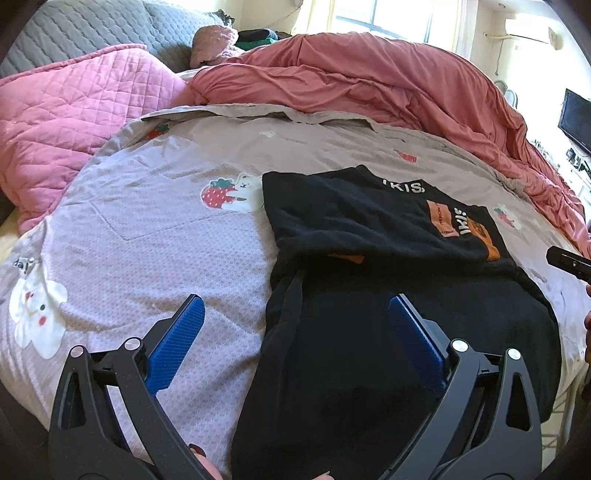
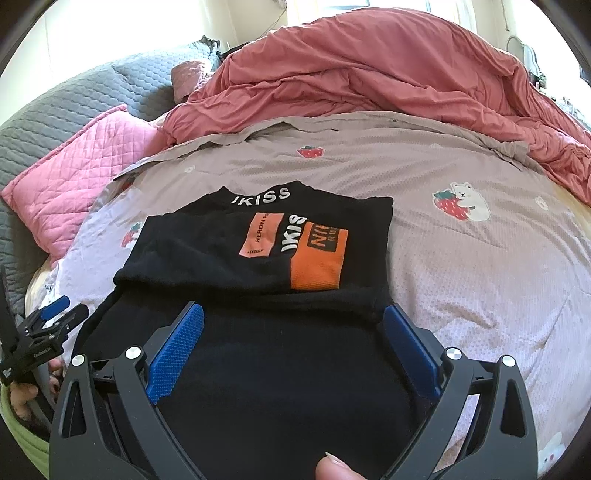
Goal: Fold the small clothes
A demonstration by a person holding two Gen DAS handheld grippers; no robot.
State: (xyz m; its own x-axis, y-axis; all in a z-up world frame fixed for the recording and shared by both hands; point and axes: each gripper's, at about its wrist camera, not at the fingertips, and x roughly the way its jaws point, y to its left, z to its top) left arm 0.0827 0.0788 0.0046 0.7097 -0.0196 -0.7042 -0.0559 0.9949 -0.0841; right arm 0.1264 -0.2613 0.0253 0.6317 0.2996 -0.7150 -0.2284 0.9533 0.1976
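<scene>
A black shirt [image 1: 369,288] with orange patches and white lettering lies partly folded on the bed; it also shows in the right wrist view [image 2: 258,314]. Its upper part is folded over toward me, the printed patches facing up. My left gripper [image 1: 295,310] is open and empty, hovering over the shirt's near left edge, its left finger over the sheet. My right gripper [image 2: 291,317] is open and empty above the shirt's near half, just short of the fold. The left gripper also shows at the left edge of the right wrist view [image 2: 59,314], and the right gripper's tip shows in the left wrist view [image 1: 569,260].
The grey-lilac bedsheet [image 1: 166,240] with strawberry and bear prints covers the bed. A bunched salmon duvet [image 1: 388,85] lies across the far side. A pink quilted pillow [image 1: 66,122] and a grey quilt [image 1: 92,33] sit at the far left. A dark screen [image 1: 576,118] stands at the right.
</scene>
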